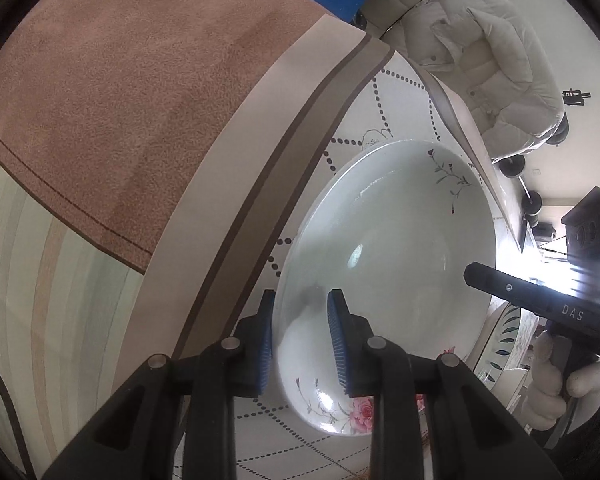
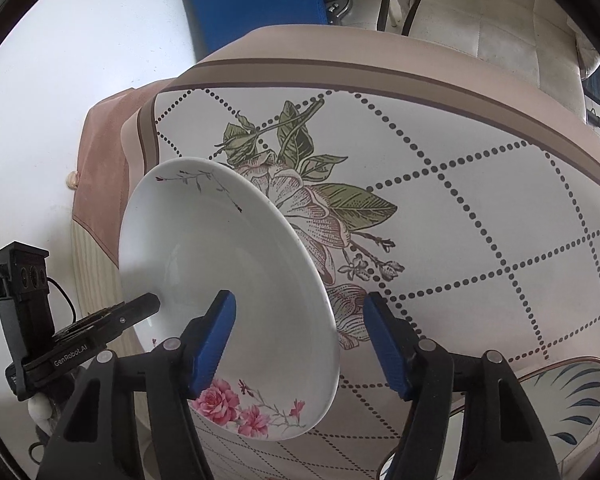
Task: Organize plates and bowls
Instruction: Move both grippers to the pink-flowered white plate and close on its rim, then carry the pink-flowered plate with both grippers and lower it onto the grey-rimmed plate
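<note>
— Cloth over the table (image 2: pixel 480 216)?

— Beige border, dotted diamond grid, a large printed flower near the middle. A pale padded jacket (image 1: pixel 496 68) lies on a chair beyond the far edge.

— And the plate?

— The white rose-patterned plate (image 2: pixel 228 304) is held tilted on edge above the cloth. The left gripper (image 1: pixel 302 344) has its blue jaws closed on the plate's rim, one pad on each face.

— The right gripper (image 2: pixel 304 340)?

— Its jaws stand wide apart, straddling the plate's near edge, gripping nothing. A second dish with blue leaves (image 2: pixel 568 404) rests on the table at the lower right.
</note>
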`<state>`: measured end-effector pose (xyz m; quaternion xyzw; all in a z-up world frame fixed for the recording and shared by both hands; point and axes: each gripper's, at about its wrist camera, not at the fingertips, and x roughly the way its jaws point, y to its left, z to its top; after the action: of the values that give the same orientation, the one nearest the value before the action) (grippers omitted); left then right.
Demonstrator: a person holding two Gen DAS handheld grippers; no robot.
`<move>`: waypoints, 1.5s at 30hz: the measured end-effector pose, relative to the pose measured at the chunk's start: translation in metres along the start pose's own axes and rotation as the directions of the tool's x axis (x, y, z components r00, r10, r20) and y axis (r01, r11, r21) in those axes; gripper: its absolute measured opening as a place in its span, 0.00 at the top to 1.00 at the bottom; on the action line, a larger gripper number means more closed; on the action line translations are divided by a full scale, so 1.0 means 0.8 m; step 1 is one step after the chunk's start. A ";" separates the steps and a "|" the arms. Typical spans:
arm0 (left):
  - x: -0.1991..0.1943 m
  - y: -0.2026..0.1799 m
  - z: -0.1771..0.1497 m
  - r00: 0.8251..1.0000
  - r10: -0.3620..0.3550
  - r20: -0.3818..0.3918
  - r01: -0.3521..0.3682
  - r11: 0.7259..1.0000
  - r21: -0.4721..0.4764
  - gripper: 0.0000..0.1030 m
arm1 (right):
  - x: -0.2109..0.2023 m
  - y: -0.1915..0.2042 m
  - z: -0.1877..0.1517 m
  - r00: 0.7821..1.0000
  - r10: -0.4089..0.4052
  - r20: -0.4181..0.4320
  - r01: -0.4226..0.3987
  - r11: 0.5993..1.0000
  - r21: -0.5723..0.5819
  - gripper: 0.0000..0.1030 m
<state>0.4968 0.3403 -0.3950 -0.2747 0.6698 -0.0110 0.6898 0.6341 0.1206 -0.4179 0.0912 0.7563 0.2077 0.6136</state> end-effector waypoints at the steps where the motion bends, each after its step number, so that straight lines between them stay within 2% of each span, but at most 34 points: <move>1: 0.000 0.000 -0.001 1.000 0.002 0.008 -0.002 1.000 0.003 0.80 | 0.003 -0.002 0.002 1.000 0.018 -0.013 -0.018 1.000 0.007 0.62; 4: 0.000 -0.002 0.001 0.999 0.027 0.023 -0.027 1.000 0.014 0.82 | 0.006 -0.010 0.005 0.999 -0.030 -0.014 0.030 1.000 0.008 0.79; 7: 0.000 -0.001 0.000 0.999 0.034 0.035 -0.034 0.999 0.019 0.83 | 0.007 -0.016 0.004 1.000 -0.028 -0.005 0.028 1.000 -0.011 0.82; 13: -0.004 -0.011 -0.001 0.995 0.071 0.072 -0.075 0.996 0.045 0.83 | 0.001 -0.022 -0.013 1.000 -0.012 0.000 0.012 1.000 -0.006 0.83; 28: -0.027 -0.032 -0.026 0.990 0.078 0.115 -0.089 0.991 0.098 0.86 | -0.025 -0.047 -0.074 0.999 0.047 0.009 -0.047 0.999 0.026 0.85; 37: -0.050 -0.065 -0.052 0.989 0.056 0.134 -0.077 0.984 0.158 0.86 | -0.075 -0.065 -0.118 0.996 0.064 0.065 -0.066 0.997 0.029 0.85; 45: -0.067 -0.125 -0.095 0.992 0.029 0.124 -0.058 0.969 0.238 0.86 | -0.137 -0.092 -0.181 0.989 0.065 0.133 -0.073 0.996 0.058 0.85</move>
<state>0.4559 0.2486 -0.3025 -0.1742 0.6268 -0.0607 0.7570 0.5283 -0.0175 -0.3287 0.1501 0.7169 0.1986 0.6512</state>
